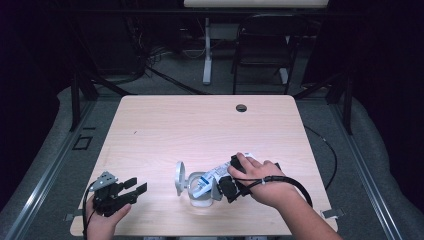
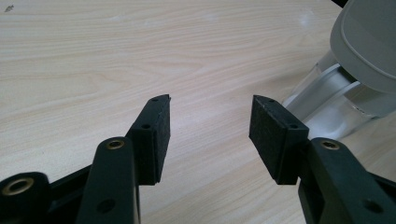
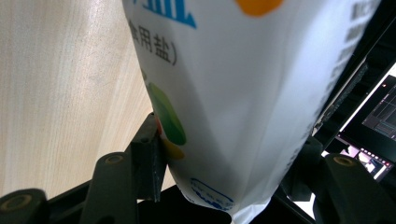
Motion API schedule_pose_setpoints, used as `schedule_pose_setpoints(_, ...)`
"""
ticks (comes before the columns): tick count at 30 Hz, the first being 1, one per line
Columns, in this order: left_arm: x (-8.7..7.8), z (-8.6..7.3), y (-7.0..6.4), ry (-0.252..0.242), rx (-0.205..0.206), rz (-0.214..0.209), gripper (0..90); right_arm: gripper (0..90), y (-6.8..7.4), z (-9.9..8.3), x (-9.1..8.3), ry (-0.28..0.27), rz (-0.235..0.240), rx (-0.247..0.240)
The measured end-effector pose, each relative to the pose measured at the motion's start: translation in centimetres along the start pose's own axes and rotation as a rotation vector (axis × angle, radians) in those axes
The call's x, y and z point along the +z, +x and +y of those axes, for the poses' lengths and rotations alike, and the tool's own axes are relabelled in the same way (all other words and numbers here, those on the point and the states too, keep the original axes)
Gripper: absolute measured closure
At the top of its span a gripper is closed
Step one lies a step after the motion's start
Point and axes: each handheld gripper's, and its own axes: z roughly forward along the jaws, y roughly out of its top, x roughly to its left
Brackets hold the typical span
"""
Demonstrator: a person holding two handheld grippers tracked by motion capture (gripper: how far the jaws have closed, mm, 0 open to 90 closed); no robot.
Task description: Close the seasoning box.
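A white salt bag with blue print lies tilted, its low end over a clear jar whose grey hinged lid stands swung open. My right gripper is shut on the bag's upper end. In the right gripper view the bag sits pinched between the jaws of the right gripper. My left gripper rests at the table's front left, open and holding nothing. From the left gripper the jar and its lid lie ahead to the right.
The light wooden table has a cable hole near its far edge. Beyond it stand a black chair and another table's leg. A lit screen shows at the right of the right gripper view.
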Motion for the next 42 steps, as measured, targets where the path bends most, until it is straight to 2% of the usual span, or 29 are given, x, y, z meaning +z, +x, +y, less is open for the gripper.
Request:
schedule_pose_setpoints(15,0.0,0.0,0.01,-0.001,0.0,0.001,48.7,43.6,0.0,0.02,-0.05,0.003,-0.003,-0.005)
schedule_pose_setpoints(17,0.03,-0.01,-0.01,-0.005,0.0,0.002,48.7,43.6,0.05,-0.02,0.03,-0.011,-0.001,0.004)
schedule_pose_setpoints(18,0.03,-0.01,-0.02,-0.004,-0.001,0.004,48.6,43.6,-0.07,0.07,-0.17,0.012,-0.006,-0.013)
schedule_pose_setpoints(29,0.04,-0.01,0.06,0.004,0.0,0.003,48.7,44.0,0.04,0.07,-0.17,-0.005,-0.005,0.003)
schedule_pose_setpoints(38,0.05,-0.04,0.16,0.007,-0.001,0.003,48.7,44.2,-0.05,0.16,-0.28,0.003,-0.016,-0.011)
schedule_pose_setpoints(42,0.05,-0.05,0.14,0.008,-0.002,0.004,48.7,44.3,0.01,0.2,-0.16,-0.012,-0.016,-0.003)
